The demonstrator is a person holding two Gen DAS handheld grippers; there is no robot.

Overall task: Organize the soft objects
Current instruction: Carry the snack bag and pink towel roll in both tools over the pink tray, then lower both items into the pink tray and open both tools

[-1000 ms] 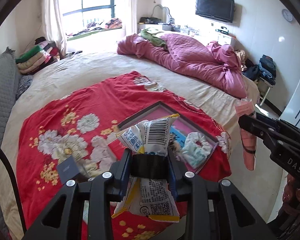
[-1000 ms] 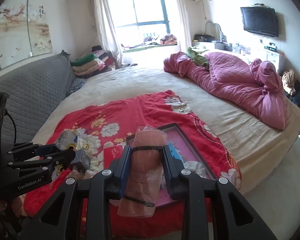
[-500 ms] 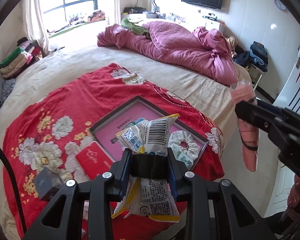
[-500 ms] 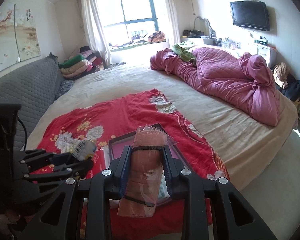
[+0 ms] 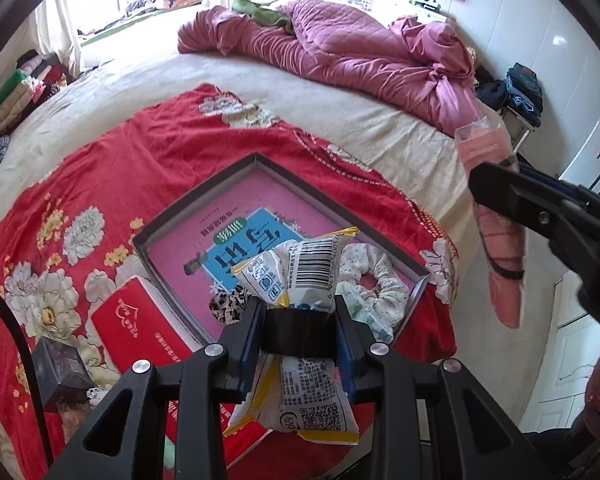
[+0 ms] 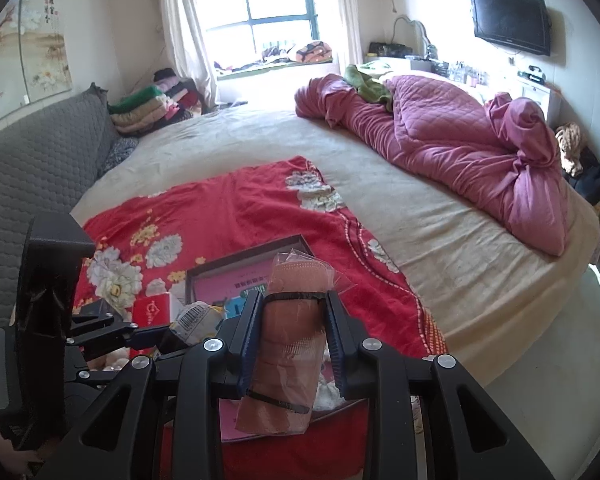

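Observation:
My left gripper (image 5: 300,312) is shut on a white and yellow snack packet (image 5: 300,276) and holds it above the near corner of a shallow dark-rimmed box (image 5: 204,204) with a pink bottom. A white scrunchie (image 5: 374,276) and a leopard-print scrunchie (image 5: 228,304) lie in the box. My right gripper (image 6: 294,316) is shut on a pink bagged roll (image 6: 288,340) with black bands, held above the box (image 6: 244,258). The roll also shows in the left wrist view (image 5: 496,232), to the right of the box.
A red packet (image 5: 140,328) and a dark small box (image 5: 56,364) lie on the red floral blanket (image 5: 140,152) left of the box. A crumpled pink quilt (image 6: 460,148) lies on the far side of the bed. The bed's edge and floor (image 6: 540,356) are to the right.
Both grippers have moved forward over the bed toward the box, each keeping its object. The left gripper with the packet now hangs over the box's near corner.

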